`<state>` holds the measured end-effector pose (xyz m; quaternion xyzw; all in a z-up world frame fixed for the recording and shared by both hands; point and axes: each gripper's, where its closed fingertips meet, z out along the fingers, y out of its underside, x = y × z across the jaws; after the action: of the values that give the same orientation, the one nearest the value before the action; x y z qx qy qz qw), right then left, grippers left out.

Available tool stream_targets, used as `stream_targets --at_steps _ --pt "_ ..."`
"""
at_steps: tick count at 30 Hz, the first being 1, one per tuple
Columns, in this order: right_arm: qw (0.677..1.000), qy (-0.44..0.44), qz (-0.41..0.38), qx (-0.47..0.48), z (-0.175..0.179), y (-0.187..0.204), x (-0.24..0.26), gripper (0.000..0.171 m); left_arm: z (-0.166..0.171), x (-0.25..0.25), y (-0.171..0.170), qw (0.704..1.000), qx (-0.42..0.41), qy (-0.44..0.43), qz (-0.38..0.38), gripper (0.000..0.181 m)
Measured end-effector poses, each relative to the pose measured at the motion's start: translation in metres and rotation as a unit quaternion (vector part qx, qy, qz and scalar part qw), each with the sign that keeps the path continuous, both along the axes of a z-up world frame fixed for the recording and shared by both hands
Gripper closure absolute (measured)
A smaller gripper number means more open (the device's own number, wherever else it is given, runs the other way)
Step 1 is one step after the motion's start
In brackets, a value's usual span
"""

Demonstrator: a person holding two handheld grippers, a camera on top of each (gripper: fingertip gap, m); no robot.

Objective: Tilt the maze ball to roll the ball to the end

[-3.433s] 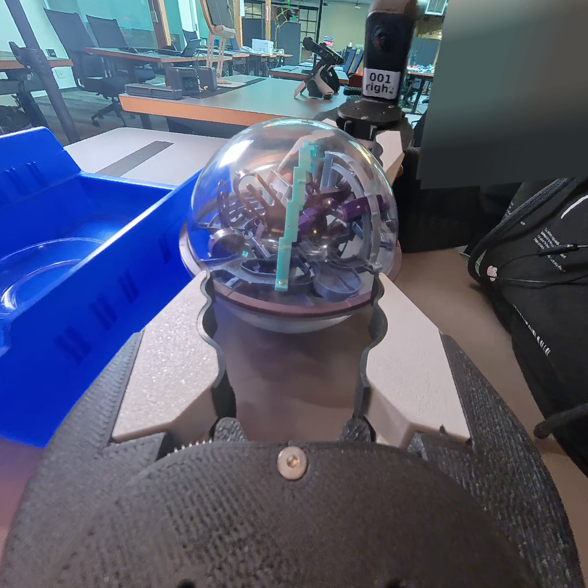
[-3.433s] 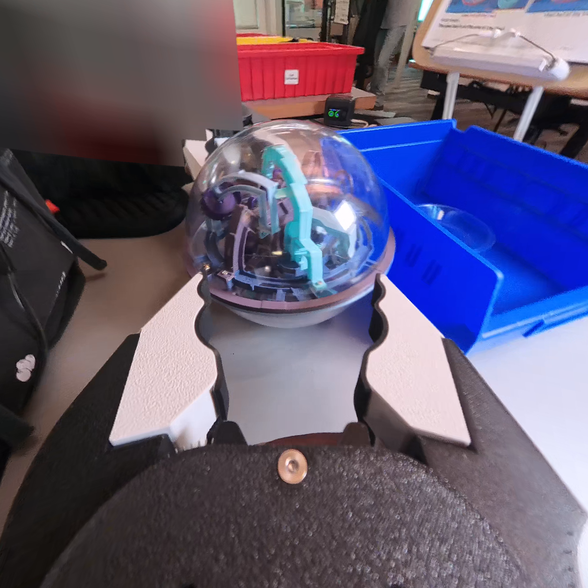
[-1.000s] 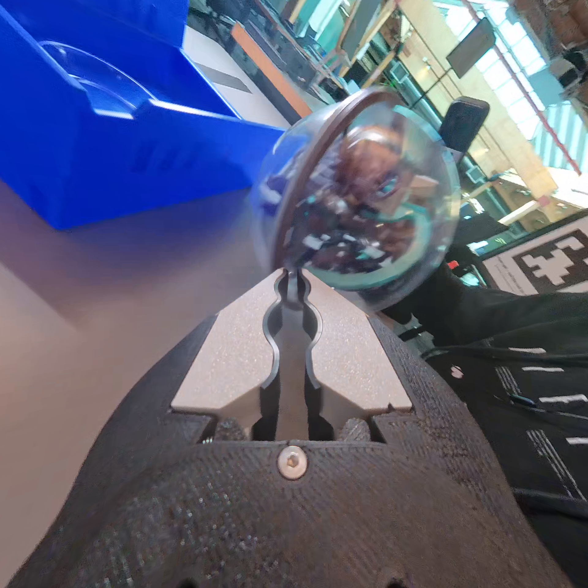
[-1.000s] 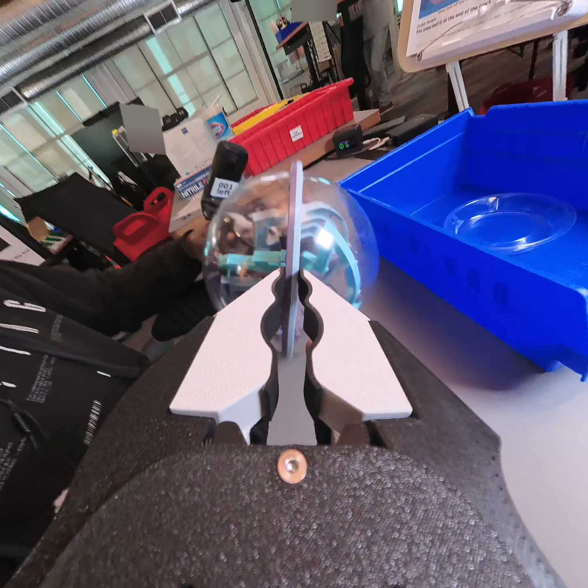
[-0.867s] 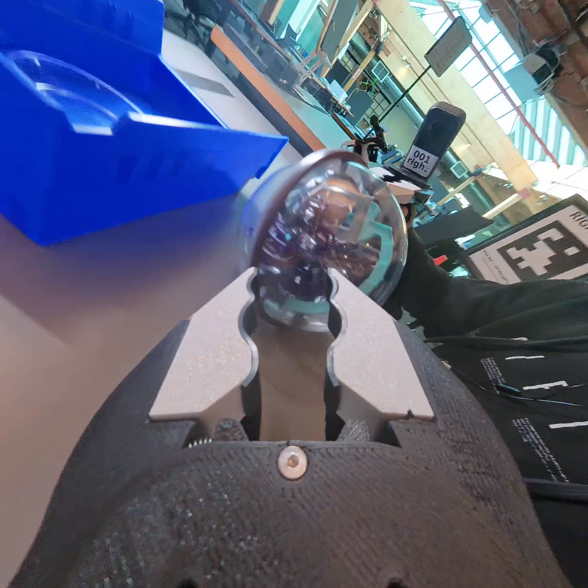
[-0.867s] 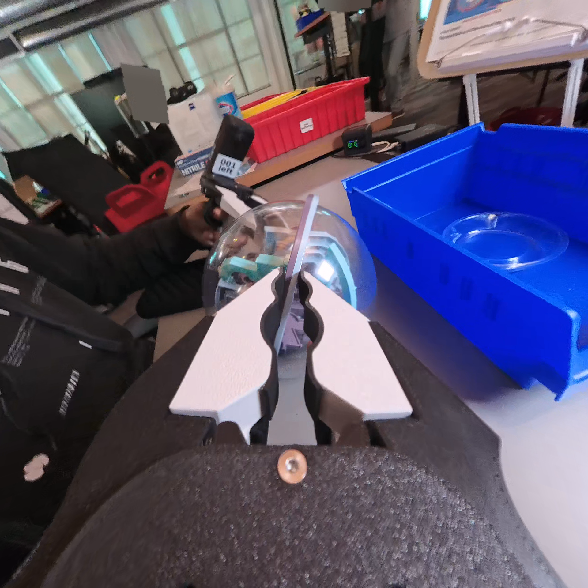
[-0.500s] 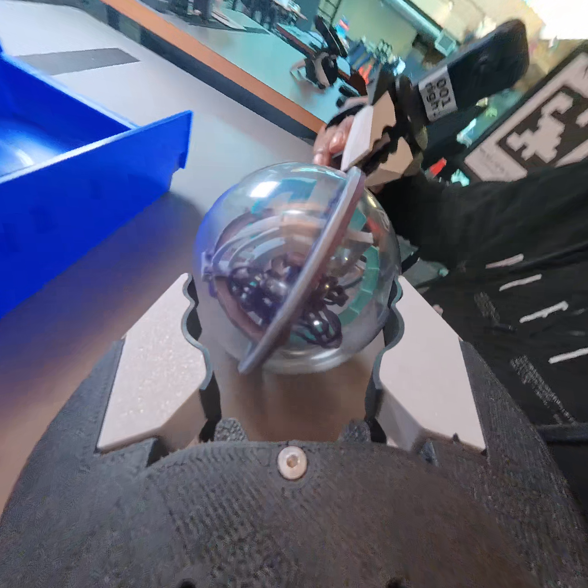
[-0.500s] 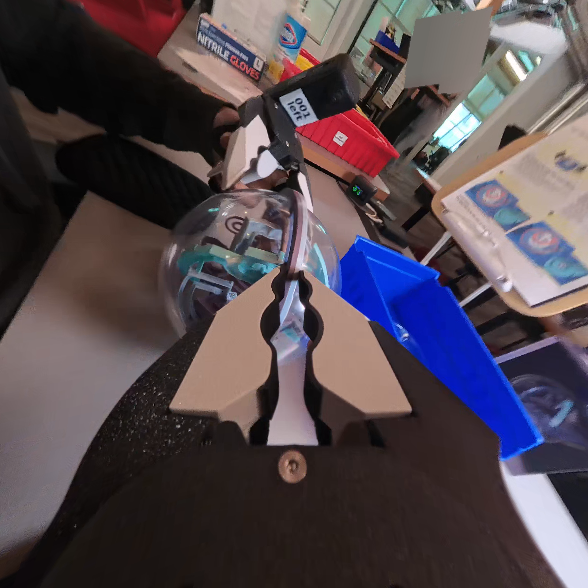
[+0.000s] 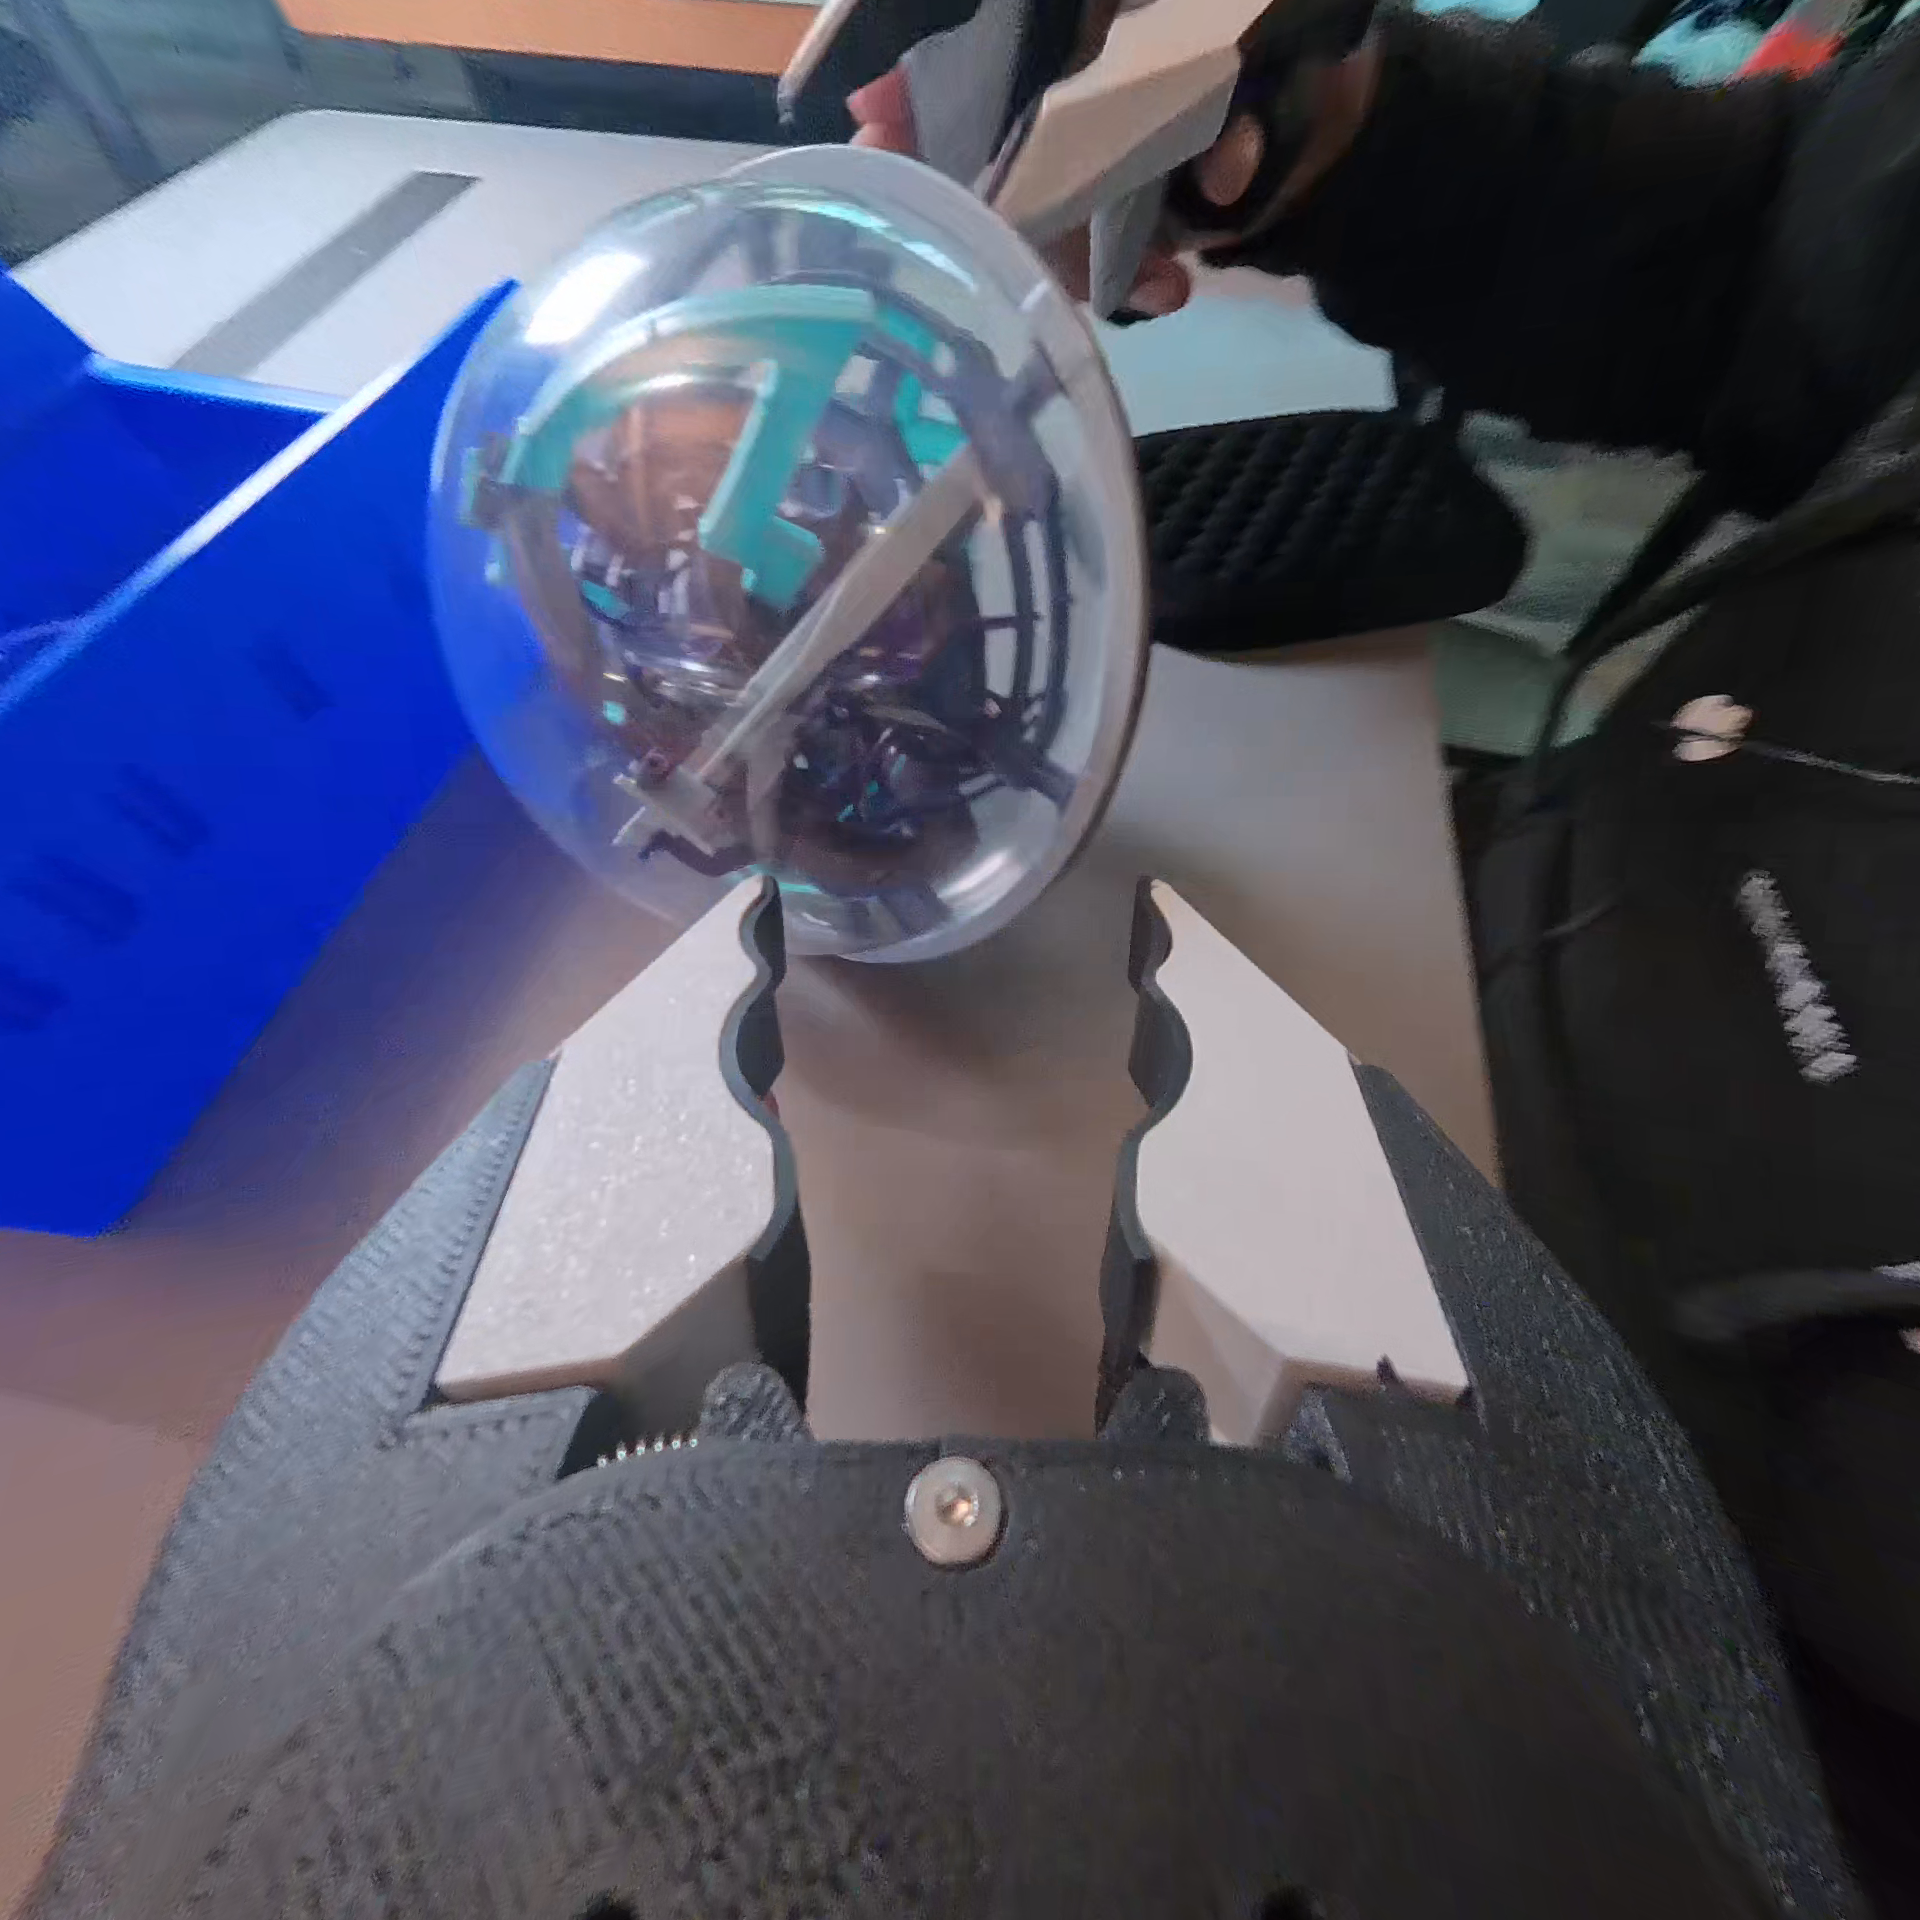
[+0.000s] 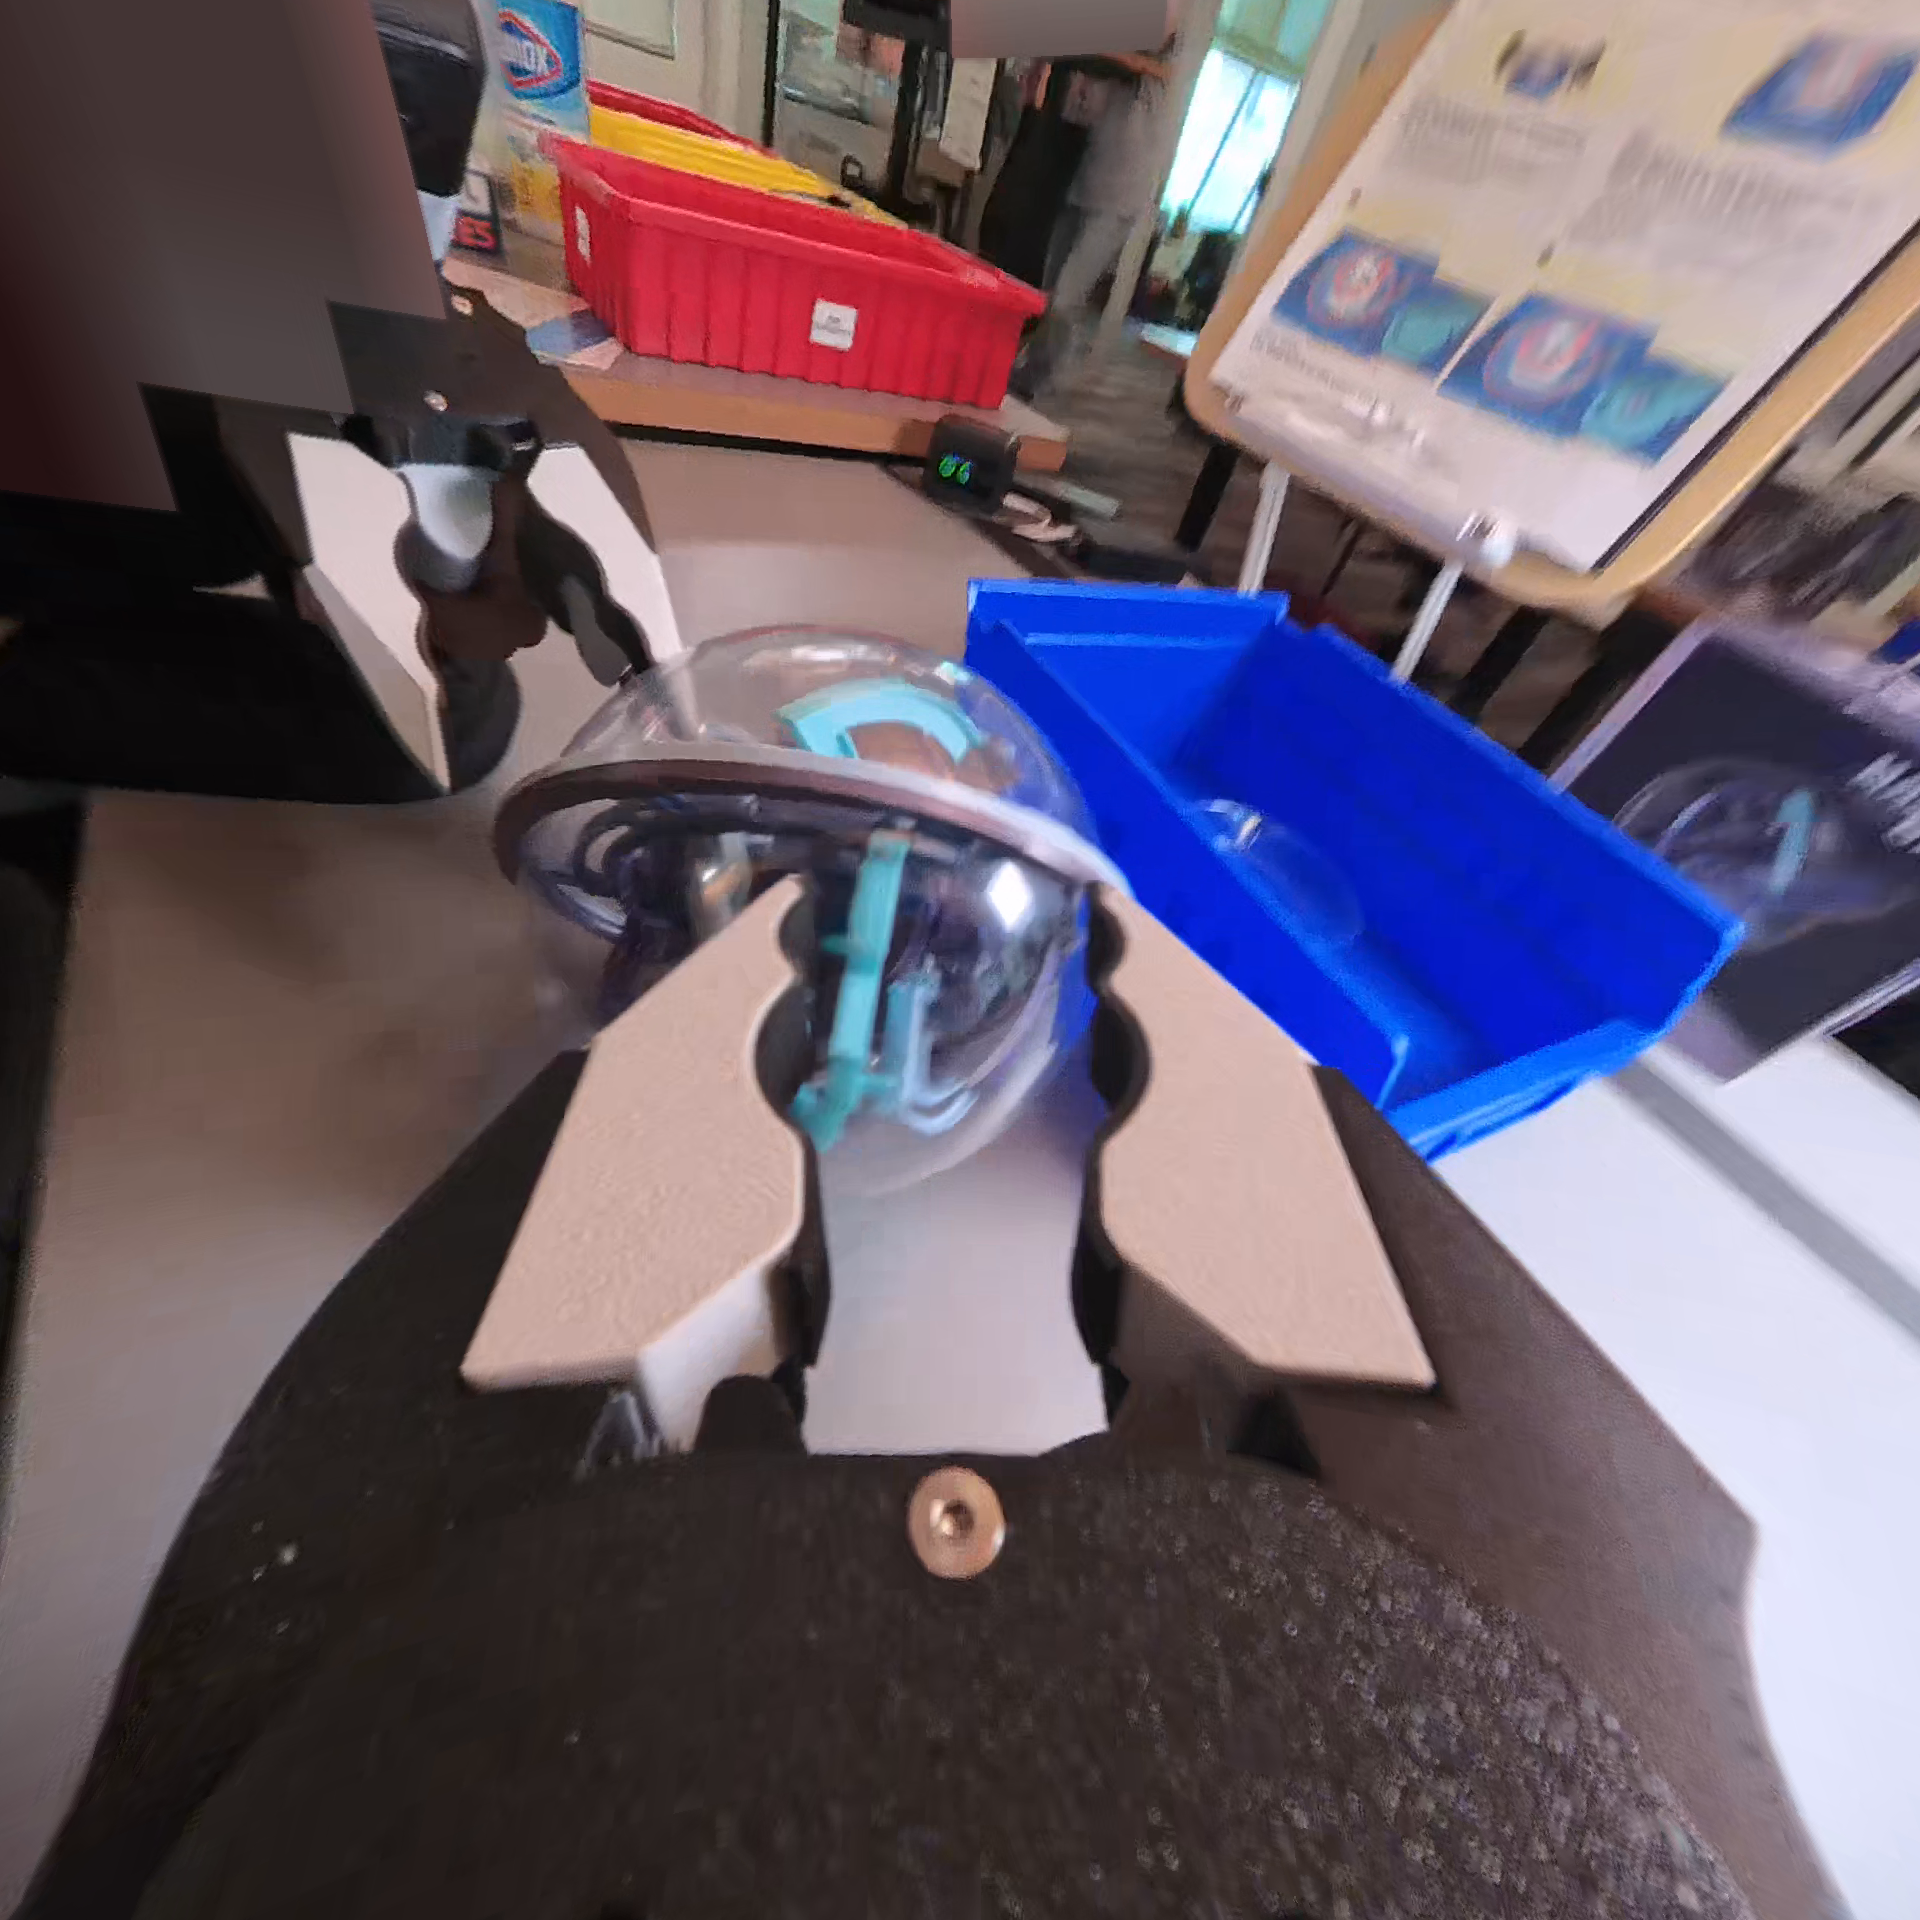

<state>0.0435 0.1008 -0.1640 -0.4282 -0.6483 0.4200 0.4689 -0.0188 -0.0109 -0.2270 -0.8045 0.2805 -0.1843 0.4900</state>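
The maze ball (image 9: 790, 551) is a clear sphere with teal and purple tracks and a dark rim, lying tilted on the table. My left gripper (image 9: 956, 894) is open, its tips just short of the ball's near underside. My right gripper (image 10: 945, 899) is open, a finger on each side of the ball's (image 10: 831, 862) lower dome under the rim; I cannot tell if they touch it. In the left wrist view the right gripper (image 9: 1039, 156) sits at the ball's far rim. In the right wrist view the left gripper (image 10: 468, 582) is open beyond the ball. The small inner ball is not discernible.
A blue bin (image 9: 208, 675) stands right beside the ball and holds a clear dome (image 10: 1288, 873). A black bag (image 9: 1714, 935) lies on the other side. A red bin (image 10: 790, 281), a poster board (image 10: 1558, 260) and a dark box (image 10: 1808, 831) stand farther off.
Both grippers were shut on the ball's rim a second ago. The left one opened first, then the right one let go of the rim. The ball's rim has turned from upright toward level.
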Motion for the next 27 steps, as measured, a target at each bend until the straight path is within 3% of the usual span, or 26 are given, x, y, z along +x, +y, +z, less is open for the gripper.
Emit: stream_targets --at_steps 1,4,7,9,14,17,22,27 --pt "0.999 -0.022 0.006 -0.030 -0.005 0.001 0.004 0.108 0.002 0.000 -0.003 1.000 -0.006 -0.028 -0.007 0.114" --pt "0.990 -0.069 0.032 -0.119 -0.017 -0.003 0.012 0.087 0.014 -0.014 0.002 0.989 -0.021 -0.147 0.002 0.102" --pt "0.975 -0.100 0.051 -0.189 -0.019 -0.013 0.013 0.074 0.010 -0.032 0.022 0.968 -0.061 -0.244 0.021 0.077" --pt "0.970 -0.120 0.044 -0.208 -0.024 -0.014 0.007 0.072 -0.001 -0.032 0.036 0.963 -0.076 -0.257 0.021 0.066" --pt "0.968 -0.154 0.041 -0.192 -0.042 -0.009 0.001 0.088 -0.021 -0.007 0.049 0.972 -0.108 -0.211 -0.012 0.057" --pt "0.963 -0.148 0.041 -0.220 -0.045 -0.002 0.002 0.091 -0.021 -0.010 0.050 0.976 -0.095 -0.197 -0.014 0.070" --pt "0.956 -0.147 0.046 -0.251 -0.055 0.006 0.004 0.103 -0.012 -0.027 0.049 0.958 -0.092 -0.273 0.001 0.096" --pt "0.952 -0.137 0.051 -0.270 -0.054 0.015 0.001 0.127 -0.011 -0.038 0.048 0.947 -0.101 -0.305 0.015 0.117"
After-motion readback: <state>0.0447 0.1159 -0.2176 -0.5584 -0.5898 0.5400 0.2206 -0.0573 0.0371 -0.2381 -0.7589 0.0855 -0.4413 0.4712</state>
